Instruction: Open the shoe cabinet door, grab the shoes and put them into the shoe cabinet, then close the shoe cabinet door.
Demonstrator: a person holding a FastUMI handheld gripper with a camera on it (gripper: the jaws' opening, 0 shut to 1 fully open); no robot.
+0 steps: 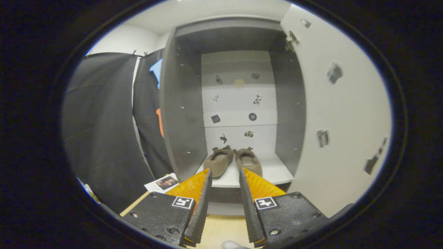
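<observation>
Already inside the shoe cabinet (183,114), shoes (232,162) sit just beyond parted, empty tongs (225,173).

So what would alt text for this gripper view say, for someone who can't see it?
A pair of brown shoes sits side by side on the bottom shelf of an open shoe cabinet, its door swung wide. The hand-held gripper is open and empty, just short of the shoes.

gripper (225,173) | fingers (202,204) parted, a gap between them | holding nothing | pointing level, forward
</observation>
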